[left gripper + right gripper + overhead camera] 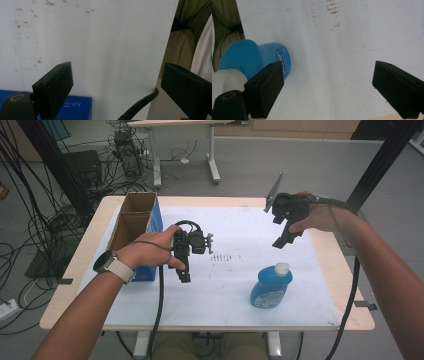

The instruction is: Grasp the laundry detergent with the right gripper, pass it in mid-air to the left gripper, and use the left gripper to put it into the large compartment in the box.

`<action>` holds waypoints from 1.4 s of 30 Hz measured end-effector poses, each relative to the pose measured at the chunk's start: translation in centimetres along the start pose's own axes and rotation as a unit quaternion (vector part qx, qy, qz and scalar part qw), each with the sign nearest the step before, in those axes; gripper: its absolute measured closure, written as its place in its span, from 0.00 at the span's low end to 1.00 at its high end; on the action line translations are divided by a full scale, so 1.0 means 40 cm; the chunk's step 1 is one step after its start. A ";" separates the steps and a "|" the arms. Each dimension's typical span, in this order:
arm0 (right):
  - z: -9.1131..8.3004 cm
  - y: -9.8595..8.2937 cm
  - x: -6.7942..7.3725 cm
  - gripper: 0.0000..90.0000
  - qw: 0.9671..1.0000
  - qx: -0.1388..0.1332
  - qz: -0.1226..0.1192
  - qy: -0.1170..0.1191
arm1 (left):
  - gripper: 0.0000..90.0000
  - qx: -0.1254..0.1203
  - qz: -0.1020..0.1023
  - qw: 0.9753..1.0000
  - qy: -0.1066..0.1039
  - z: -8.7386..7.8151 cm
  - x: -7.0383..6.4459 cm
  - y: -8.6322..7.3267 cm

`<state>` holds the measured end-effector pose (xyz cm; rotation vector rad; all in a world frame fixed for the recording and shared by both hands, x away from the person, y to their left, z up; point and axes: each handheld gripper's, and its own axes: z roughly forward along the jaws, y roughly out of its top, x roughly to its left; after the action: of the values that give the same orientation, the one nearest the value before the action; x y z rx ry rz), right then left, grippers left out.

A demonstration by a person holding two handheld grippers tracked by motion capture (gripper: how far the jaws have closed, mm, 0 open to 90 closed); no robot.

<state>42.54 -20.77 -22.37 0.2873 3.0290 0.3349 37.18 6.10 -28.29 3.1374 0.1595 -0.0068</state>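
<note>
The right gripper (pixel 281 241) hangs in the air above the white sheet (pixel 235 290), its jaws spread wide and holding nothing; in the right gripper view (pixel 327 87) bare paper fills the gap between them. The blue detergent bottle (pixel 270 286) with its white cap (pixel 282 268) stands upright on the sheet, near the table's front edge, below and a little toward the person from this gripper, not touching it. In the right gripper view the bottle (pixel 254 56) sits just beside the left-hand jaw.

The left gripper (pixel 184 276) is held low over the sheet, jaws likewise wide apart and empty, with only paper between them in the left gripper view (pixel 116 87). A blue cardboard box (pixel 142 227), open at the top, stands just beside the left hand (pixel 152 251) at the sheet's left edge.
</note>
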 end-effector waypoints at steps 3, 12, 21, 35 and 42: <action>-0.006 -0.007 0.000 0.12 1.000 0.000 0.006 0.000 | 0.12 0.000 -0.001 1.000 0.001 -0.001 0.002 -0.002; -0.035 -0.023 0.005 0.12 1.000 -0.011 0.006 0.001 | 0.12 -0.002 -0.007 1.000 -0.003 0.002 0.008 -0.004; -0.066 -0.053 0.025 0.11 1.000 -0.028 0.006 0.000 | 0.12 -0.004 -0.005 1.000 -0.001 0.005 0.008 -0.001; -0.082 -0.122 0.069 0.10 0.999 -0.043 0.002 0.018 | 0.12 -0.005 -0.004 1.000 0.002 0.007 0.008 0.004; -0.073 -0.138 0.089 0.08 0.998 -0.052 0.000 0.025 | 0.12 -0.004 -0.003 1.000 0.002 0.008 0.006 0.006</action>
<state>37.78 -25.98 -20.98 0.2743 3.0461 0.5062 37.45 5.90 -28.59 3.1293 0.1695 0.0012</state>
